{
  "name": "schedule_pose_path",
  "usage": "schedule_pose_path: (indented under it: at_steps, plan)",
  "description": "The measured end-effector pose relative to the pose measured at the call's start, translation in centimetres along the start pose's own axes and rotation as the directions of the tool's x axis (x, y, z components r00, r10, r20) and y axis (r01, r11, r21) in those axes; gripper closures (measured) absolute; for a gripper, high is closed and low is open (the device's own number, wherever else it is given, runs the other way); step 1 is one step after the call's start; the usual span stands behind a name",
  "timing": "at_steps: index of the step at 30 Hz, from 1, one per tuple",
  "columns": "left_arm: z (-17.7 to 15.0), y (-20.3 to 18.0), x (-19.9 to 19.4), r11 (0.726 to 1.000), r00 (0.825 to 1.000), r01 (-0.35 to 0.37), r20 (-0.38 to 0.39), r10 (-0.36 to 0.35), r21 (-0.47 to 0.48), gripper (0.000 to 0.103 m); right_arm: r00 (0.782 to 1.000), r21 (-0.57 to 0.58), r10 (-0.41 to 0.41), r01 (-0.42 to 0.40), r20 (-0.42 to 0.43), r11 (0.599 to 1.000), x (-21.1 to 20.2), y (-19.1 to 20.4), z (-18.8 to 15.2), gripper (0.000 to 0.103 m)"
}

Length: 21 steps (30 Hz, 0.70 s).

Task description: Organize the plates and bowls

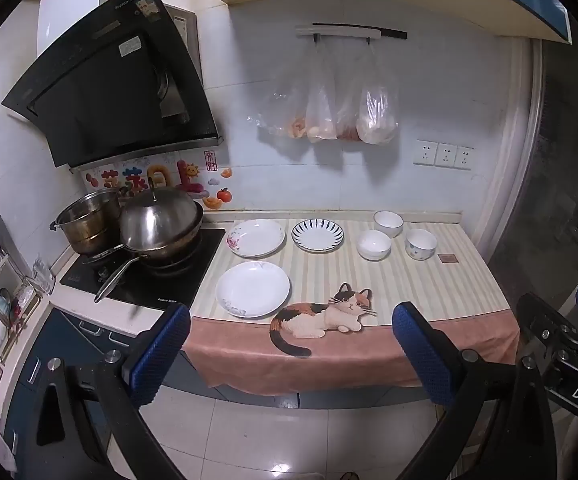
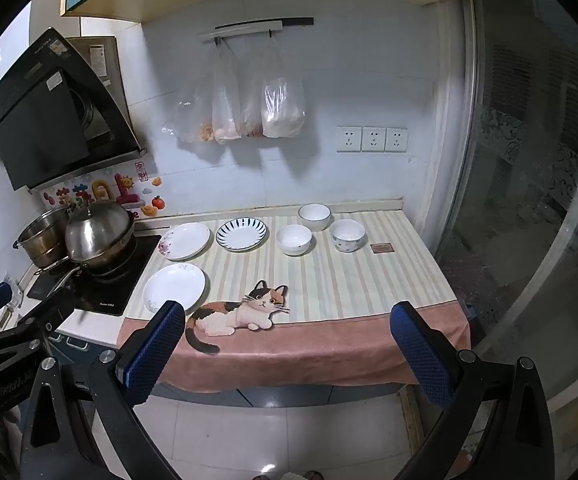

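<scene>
Three plates lie on the striped cloth: a white plate [image 1: 253,289] [image 2: 175,286] nearest me, a floral-edged plate [image 1: 255,237] [image 2: 185,241] behind it, and a blue-striped plate [image 1: 318,235] [image 2: 241,233] to its right. Three bowls stand further right: a white bowl [image 1: 374,244] [image 2: 294,239], a second white bowl [image 1: 388,223] [image 2: 314,217] at the back, and a patterned bowl [image 1: 421,243] [image 2: 347,235]. My left gripper [image 1: 291,354] and right gripper [image 2: 289,354] hang in front of the counter's edge, both open and holding nothing.
A wok with a lid [image 1: 161,226] and a steel pot [image 1: 87,218] sit on the black hob [image 1: 145,276] at the left, the wok's handle pointing toward me. Plastic bags [image 1: 329,108] hang on the wall. A small brown coaster [image 1: 447,258] lies near the bowls. Glass door at right.
</scene>
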<state>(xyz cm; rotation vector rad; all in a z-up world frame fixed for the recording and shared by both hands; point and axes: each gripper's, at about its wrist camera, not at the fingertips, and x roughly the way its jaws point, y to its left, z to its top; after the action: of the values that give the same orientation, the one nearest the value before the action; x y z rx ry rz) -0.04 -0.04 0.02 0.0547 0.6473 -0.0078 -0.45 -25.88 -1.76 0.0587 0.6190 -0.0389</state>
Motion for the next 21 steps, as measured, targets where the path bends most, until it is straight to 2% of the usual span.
schedule_pose_path:
  at_steps: [8, 9, 21]
  plan:
    - [0.1, -0.2, 0.6, 1.000, 1.000, 0.003, -0.015, -0.003, -0.008, 0.000, 1.000, -0.001, -0.002, 0.002, -0.008, 1.000, 0.0, 0.0, 0.0, 0.000]
    - [0.0, 0.1, 0.0, 1.000, 1.000, 0.010, 0.003, -0.010, -0.010, 0.000, 1.000, -0.002, -0.002, 0.002, -0.008, 1.000, -0.1, 0.0, 0.0, 0.000]
    - [-0.5, 0.6, -0.5, 1.000, 1.000, 0.010, 0.001, -0.010, -0.013, 0.000, 1.000, -0.001, -0.001, 0.001, -0.008, 1.000, -0.3, 0.0, 0.0, 0.000]
